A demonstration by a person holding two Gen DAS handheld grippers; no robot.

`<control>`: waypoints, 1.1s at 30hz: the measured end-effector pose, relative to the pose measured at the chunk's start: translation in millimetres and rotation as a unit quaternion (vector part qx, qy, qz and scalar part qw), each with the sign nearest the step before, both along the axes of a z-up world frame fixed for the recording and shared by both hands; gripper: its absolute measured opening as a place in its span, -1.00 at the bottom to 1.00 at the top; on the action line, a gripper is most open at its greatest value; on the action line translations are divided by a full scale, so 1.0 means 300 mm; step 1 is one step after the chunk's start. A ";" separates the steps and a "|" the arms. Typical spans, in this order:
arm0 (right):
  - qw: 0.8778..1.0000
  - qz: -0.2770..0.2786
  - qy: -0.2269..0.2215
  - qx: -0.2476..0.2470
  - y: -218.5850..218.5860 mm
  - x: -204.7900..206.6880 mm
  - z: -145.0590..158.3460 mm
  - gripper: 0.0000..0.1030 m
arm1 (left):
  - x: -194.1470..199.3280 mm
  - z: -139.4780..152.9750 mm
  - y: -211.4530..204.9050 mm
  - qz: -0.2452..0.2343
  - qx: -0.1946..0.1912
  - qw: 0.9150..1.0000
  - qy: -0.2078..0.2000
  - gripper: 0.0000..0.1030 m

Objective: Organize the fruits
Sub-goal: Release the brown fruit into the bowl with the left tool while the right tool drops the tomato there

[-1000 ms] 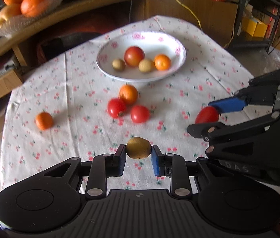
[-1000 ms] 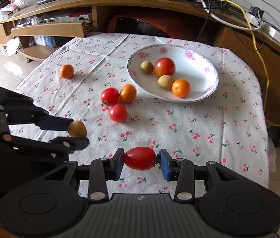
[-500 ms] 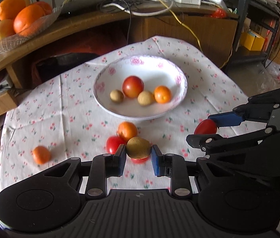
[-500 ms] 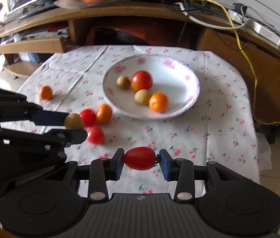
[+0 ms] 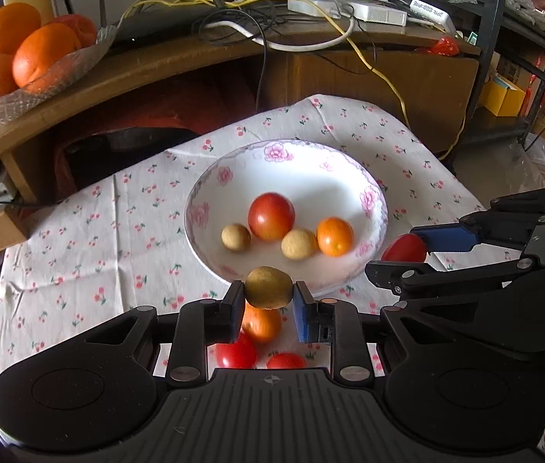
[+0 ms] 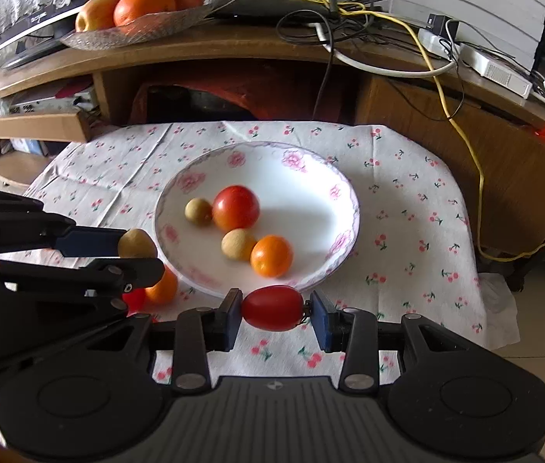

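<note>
A white floral bowl (image 5: 210, 193) (image 6: 341, 181) on the flowered tablecloth holds a red tomato (image 5: 271, 216) (image 6: 235, 207), an orange fruit (image 5: 335, 236) (image 6: 271, 256) and two small tan fruits (image 5: 235, 237) (image 5: 298, 244). My left gripper (image 5: 268, 288) (image 6: 137, 247) is shut on a brown-yellow fruit (image 5: 268, 287) (image 6: 136, 244) just short of the bowl's near rim. My right gripper (image 6: 273, 308) (image 5: 407, 252) is shut on an oblong red tomato (image 6: 272, 308) (image 5: 403, 249) at the bowl's near-right rim. Below the left fingers lie an orange fruit (image 5: 262, 324) (image 6: 162, 289) and two red tomatoes (image 5: 235, 353) (image 5: 285, 360).
A wooden shelf (image 5: 179, 61) behind the table carries a glass dish of oranges and an apple (image 5: 29, 50) (image 6: 137, 4), cables and a power strip (image 6: 476, 58). The table's right edge drops to the floor (image 6: 534, 308). A yellow box (image 5: 503, 96) sits far right.
Both grippers have moved forward with their fruits, up to the bowl's near rim. The loose fruits on the cloth now lie under and behind the left fingers.
</note>
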State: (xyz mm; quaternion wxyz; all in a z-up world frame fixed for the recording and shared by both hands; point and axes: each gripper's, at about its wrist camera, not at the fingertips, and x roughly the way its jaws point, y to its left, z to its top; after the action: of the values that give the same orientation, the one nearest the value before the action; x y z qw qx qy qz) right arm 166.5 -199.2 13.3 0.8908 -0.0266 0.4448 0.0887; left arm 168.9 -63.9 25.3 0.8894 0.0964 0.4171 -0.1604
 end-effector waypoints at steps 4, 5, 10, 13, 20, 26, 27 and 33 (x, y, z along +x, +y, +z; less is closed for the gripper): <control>1.000 0.001 -0.004 -0.001 -0.005 0.034 -0.010 -0.24 | 0.034 -0.007 -0.002 0.003 0.001 1.000 0.001 -0.36; 1.000 0.001 -0.005 -0.001 -0.005 0.040 -0.012 -0.24 | 0.042 -0.010 -0.002 0.004 0.000 1.000 0.002 -0.36; 1.000 0.004 -0.002 -0.004 -0.006 0.072 -0.036 -0.24 | 0.072 -0.034 -0.004 0.002 0.005 1.000 0.009 -0.36; 1.000 0.004 -0.001 -0.009 -0.003 0.085 -0.049 -0.24 | 0.086 -0.045 -0.004 0.003 0.003 1.000 0.013 -0.36; 1.000 0.012 -0.006 -0.023 0.007 0.109 -0.063 -0.24 | 0.113 -0.066 -0.004 0.004 0.003 1.000 0.019 -0.36; 0.999 0.017 -0.014 -0.026 0.007 0.126 -0.069 -0.24 | 0.132 -0.072 -0.001 0.010 0.000 1.000 0.019 -0.36; 0.999 0.017 -0.016 -0.024 0.007 0.129 -0.069 -0.24 | 0.135 -0.072 0.001 0.012 0.000 1.000 0.019 -0.36; 0.999 0.028 -0.030 -0.023 0.018 0.143 -0.067 -0.24 | 0.155 -0.078 0.013 0.024 -0.006 0.999 0.022 -0.36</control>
State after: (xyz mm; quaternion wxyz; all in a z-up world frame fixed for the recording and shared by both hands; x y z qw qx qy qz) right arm 209.3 -193.9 -7.0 0.9000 -0.0618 0.4192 0.1023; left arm 215.4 -59.9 1.8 0.8839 0.0770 0.4382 -0.1440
